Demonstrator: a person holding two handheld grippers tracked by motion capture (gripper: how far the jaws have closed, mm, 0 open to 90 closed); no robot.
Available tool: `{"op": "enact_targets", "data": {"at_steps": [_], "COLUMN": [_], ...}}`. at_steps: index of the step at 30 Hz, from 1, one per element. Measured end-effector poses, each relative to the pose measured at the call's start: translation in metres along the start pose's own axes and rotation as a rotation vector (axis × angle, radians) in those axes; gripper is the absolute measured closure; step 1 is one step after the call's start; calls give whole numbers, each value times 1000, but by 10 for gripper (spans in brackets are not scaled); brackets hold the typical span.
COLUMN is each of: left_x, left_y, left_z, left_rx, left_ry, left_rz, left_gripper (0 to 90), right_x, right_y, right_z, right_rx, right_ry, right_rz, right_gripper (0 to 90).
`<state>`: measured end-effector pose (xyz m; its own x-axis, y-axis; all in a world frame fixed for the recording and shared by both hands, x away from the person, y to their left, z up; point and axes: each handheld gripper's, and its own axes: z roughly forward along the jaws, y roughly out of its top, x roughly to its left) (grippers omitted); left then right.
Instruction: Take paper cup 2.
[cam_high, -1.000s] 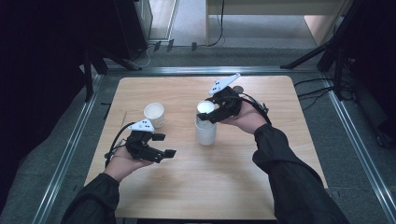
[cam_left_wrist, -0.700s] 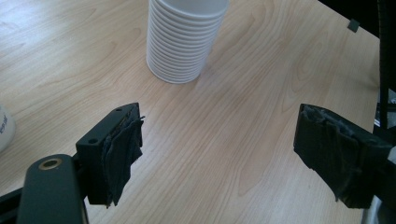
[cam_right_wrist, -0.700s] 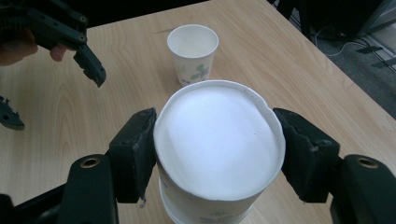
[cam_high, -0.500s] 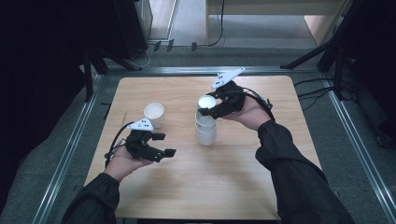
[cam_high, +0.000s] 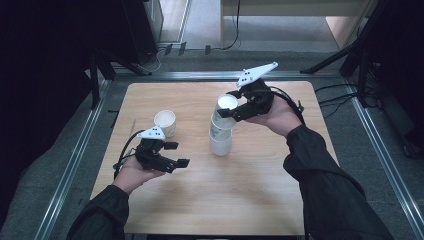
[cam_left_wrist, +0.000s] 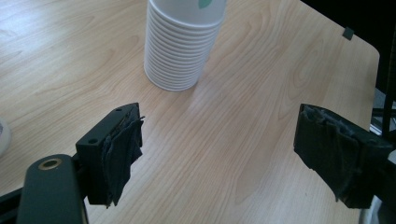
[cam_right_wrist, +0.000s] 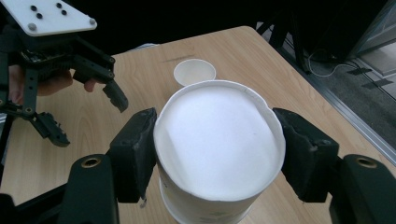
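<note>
A stack of white paper cups (cam_high: 220, 141) stands on the wooden table (cam_high: 260, 185) near its middle. My right gripper (cam_high: 231, 110) is shut on the top cup (cam_high: 226, 109), held raised and tilted above the stack with its lower end at the stack's mouth. In the right gripper view the pads (cam_right_wrist: 135, 149) press the cup's rim (cam_right_wrist: 219, 135) into an oval. My left gripper (cam_high: 176, 154) hovers open and empty at the front left, aimed toward the stack (cam_left_wrist: 180, 46); its jaws (cam_left_wrist: 219, 158) stand wide apart.
A single white paper cup (cam_high: 165, 122) stands upright at the left, just behind my left gripper, and appears in the right gripper view (cam_right_wrist: 194, 72) beyond the held cup. Metal rails (cam_high: 75, 160) edge the table on both sides. Dark stands and cables lie beyond the far edge.
My right gripper has risen with the top cup, drawing it up out of the stack. The left gripper and the single cup have stayed where they were.
</note>
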<state>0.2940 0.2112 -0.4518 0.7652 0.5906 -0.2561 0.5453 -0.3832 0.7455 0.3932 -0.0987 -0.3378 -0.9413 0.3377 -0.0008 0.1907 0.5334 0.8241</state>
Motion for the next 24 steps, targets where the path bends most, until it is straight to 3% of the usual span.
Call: {"op": "enact_targets", "data": {"at_steps": [12,20,24], "left_x": [-5,-9,-10], "left_y": [5,8,9], "left_z": [2,4,5], "left_rx": [-25,-37,-36], "left_ry": [-12,-30,-30], "left_rz": [12,19,26], "left_gripper": [157,156,156], "right_x": [15,27,29], "right_y": [-3,-20,-28], "right_z": [-19,-22,-24], "right_rx": [-13,-23,-58], "right_ry": [42,81,99], "right_rz": [-9,0,14], "right_gripper": [345,347,348]}}
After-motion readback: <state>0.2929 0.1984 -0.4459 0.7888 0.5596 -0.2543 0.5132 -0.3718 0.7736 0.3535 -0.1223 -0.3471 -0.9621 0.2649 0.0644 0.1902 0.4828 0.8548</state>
